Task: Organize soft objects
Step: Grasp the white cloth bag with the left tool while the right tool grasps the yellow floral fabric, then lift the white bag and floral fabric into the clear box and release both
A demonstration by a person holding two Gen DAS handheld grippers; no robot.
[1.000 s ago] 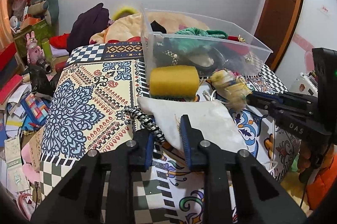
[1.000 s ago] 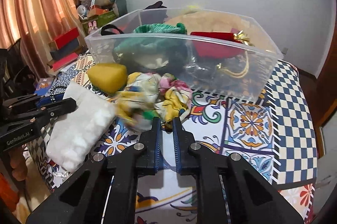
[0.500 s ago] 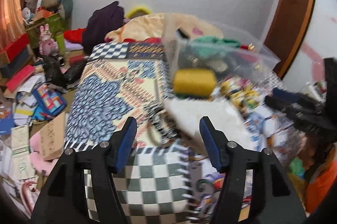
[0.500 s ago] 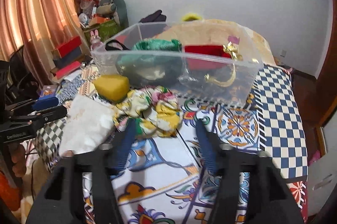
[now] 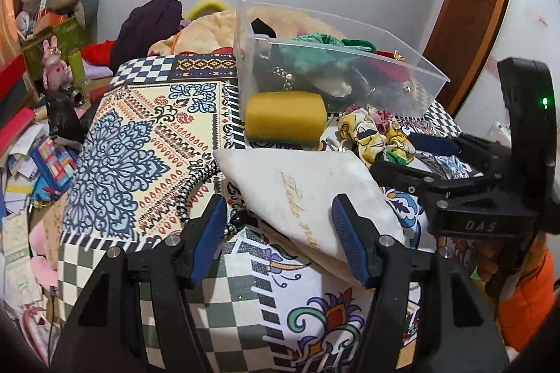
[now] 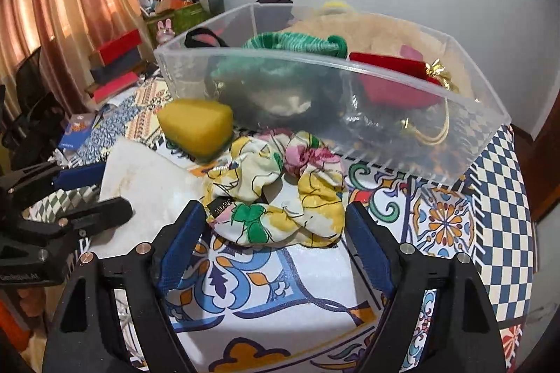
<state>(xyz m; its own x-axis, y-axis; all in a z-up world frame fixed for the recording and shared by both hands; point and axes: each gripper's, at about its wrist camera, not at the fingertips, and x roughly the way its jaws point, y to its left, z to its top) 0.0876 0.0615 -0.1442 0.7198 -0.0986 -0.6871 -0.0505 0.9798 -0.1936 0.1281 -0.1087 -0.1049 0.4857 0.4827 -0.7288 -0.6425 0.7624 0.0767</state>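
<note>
On the patterned bed cover a white pouch (image 5: pixel 315 184) (image 6: pixel 147 177) lies between the jaws of my left gripper (image 5: pixel 276 208) (image 6: pixel 112 189), which is open, its pads clear of the pouch. My right gripper (image 6: pixel 274 208) (image 5: pixel 392 152) has its jaws opening, and a floral yellow cloth (image 6: pixel 280 198) (image 5: pixel 367 131) lies loose just ahead of them, untouched. Behind both sits a yellow sponge (image 5: pixel 283 121) (image 6: pixel 196 128) against a clear plastic bin (image 5: pixel 434 82) (image 6: pixel 350 68) that holds green, red and dark soft items.
A black-and-white beaded cord (image 5: pixel 196 184) trails off the pouch's left corner. Clothes and a beige plush (image 5: pixel 210 33) pile up behind the bin. Boxes, books and toys (image 5: pixel 42 142) crowd the floor to the left. A wooden door (image 5: pixel 465 5) stands at the right.
Both grippers went from nearly shut to wide apart. The floral cloth, blurred in front of the right jaws before, now lies still on the cover. The left jaws now straddle the pouch.
</note>
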